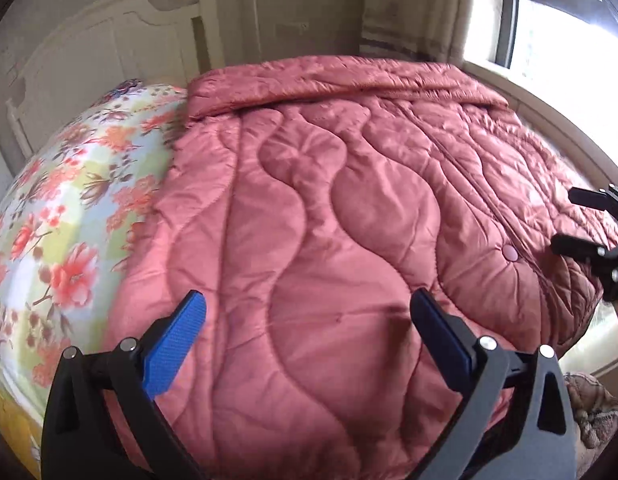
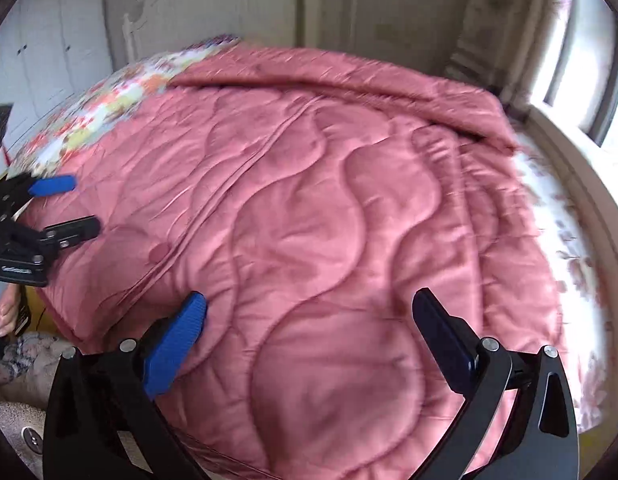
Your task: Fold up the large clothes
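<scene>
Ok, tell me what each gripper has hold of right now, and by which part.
Nothing is held. The left gripper and the right gripper both stand open above the pink quilted coat, with no fabric between their fingers.

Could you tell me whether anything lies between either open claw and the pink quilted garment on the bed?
Nothing visible does. The left claw and the right claw are both open directly over the pink quilted garment, with only bare fabric ahead of them. The floral bedsheet lies off to the side.
</scene>
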A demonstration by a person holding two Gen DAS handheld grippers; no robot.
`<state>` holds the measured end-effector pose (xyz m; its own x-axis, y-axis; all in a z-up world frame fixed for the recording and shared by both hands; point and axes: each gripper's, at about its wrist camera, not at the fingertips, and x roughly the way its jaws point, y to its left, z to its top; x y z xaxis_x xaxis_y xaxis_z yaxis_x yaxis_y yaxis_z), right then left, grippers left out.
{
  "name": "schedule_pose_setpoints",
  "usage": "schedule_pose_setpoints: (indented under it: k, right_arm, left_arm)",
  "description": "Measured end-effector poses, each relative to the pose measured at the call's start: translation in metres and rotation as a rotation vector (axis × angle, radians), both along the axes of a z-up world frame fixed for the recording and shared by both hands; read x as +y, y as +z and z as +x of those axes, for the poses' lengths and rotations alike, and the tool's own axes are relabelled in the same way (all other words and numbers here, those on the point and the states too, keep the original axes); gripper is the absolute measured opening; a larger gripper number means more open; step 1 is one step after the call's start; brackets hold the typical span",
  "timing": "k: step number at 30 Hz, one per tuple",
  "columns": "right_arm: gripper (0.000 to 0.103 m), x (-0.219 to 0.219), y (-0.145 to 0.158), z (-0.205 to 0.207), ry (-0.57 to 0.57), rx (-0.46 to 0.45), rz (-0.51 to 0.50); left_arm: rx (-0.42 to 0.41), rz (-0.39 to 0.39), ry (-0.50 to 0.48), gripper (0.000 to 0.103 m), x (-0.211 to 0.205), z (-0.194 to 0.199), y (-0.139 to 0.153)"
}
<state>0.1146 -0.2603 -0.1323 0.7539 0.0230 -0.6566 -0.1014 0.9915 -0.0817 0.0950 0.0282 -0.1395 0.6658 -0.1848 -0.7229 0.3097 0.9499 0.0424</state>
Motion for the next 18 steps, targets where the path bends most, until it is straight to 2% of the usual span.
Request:
schedule_pose_setpoints:
  k: [2, 3, 4, 5, 8, 10, 14, 18]
  right_arm:
    - [0.098, -0.019, -0.006, 0.003, -0.066, 0.022, 0.02]
    - [0.098, -0.027, -0.014, 0.005, -0.092, 0.055, 0.021]
    - [0.099, -0.037, -0.021, 0.009, -0.095, 0.075, 0.05]
    - [0.099, -0.04, -0.021, 0.005, -0.09, 0.041, 0.08]
    - [0.098, -0.035, -0.014, 0.004, -0.086, 0.056, 0.034]
    - [0.098, -0.038, -0.006, -0.001, -0.082, 0.045, 0.037]
    - [0.098, -0.069, 0.004, -0.027, -0.175, -0.006, 0.018]
    - [0.098, -0.121, -0.005, -0.05, -0.315, 0.019, 0.079]
  left_arm:
    - [-0.008, 0.017, 0.028, 0.101, 0.01, 0.0, -0.003]
    - [0.016, 0.032, 0.037, 0.101, 0.014, 0.002, -0.012]
    - [0.032, 0.013, 0.033, 0.101, 0.017, 0.003, -0.017]
    - [0.026, -0.016, 0.034, 0.101, 0.021, 0.003, -0.018]
    - [0.019, 0.004, 0.035, 0.101, 0.02, 0.001, -0.013]
    - [-0.007, -0.013, 0.056, 0.101, 0.028, -0.002, -0.002]
    - [-0.043, -0.081, 0.168, 0.101, 0.069, -0.005, 0.015]
    - [0.036, -0.148, 0.287, 0.101, 0.121, 0.001, 0.002]
